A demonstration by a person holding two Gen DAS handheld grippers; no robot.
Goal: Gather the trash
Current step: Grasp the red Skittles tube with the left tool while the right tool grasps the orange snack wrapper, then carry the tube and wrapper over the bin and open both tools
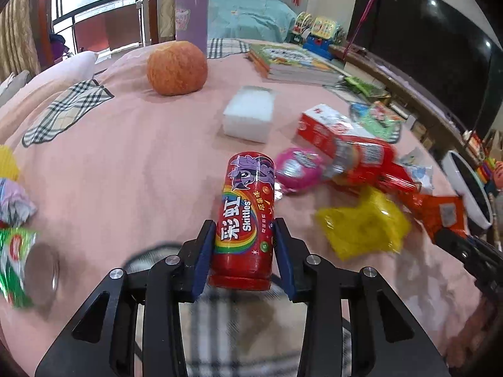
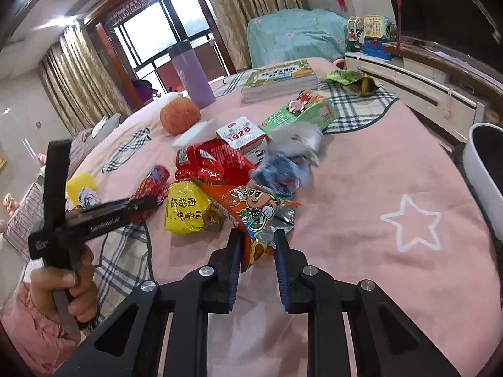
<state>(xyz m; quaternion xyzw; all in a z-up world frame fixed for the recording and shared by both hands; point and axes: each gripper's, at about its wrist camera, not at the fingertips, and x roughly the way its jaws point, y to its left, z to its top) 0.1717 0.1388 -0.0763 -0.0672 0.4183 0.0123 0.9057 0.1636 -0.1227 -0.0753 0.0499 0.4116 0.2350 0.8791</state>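
The Skittles tube (image 1: pixel 243 220) sits pinched between the blue pads of the left claw (image 1: pixel 244 251), its far end pointing out over the pink bed (image 1: pixel 125 157). The orange wrapper (image 2: pixel 251 210) is nipped at its near edge by the right claw (image 2: pixel 256 251), whose jaws stand only partly drawn in around the thin foil. Just beyond lie more wrappers: a yellow packet (image 2: pixel 185 207), a red bag (image 2: pixel 213 163) and crumpled blue foil (image 2: pixel 283 172), with a white box (image 2: pixel 240 133) behind them. Further off are an orange (image 1: pixel 177 68), books (image 1: pixel 292 62) and a purple bottle (image 1: pixel 191 9), likely not trash. Both claws seem to be at the pick-up step, 2 pieces in hand. The white bin (image 2: pixel 484 169) stands at the bed's right edge; the next move probably calls for carrying each piece over its rim before letting go, keeping the floppy wrapper from slipping out.
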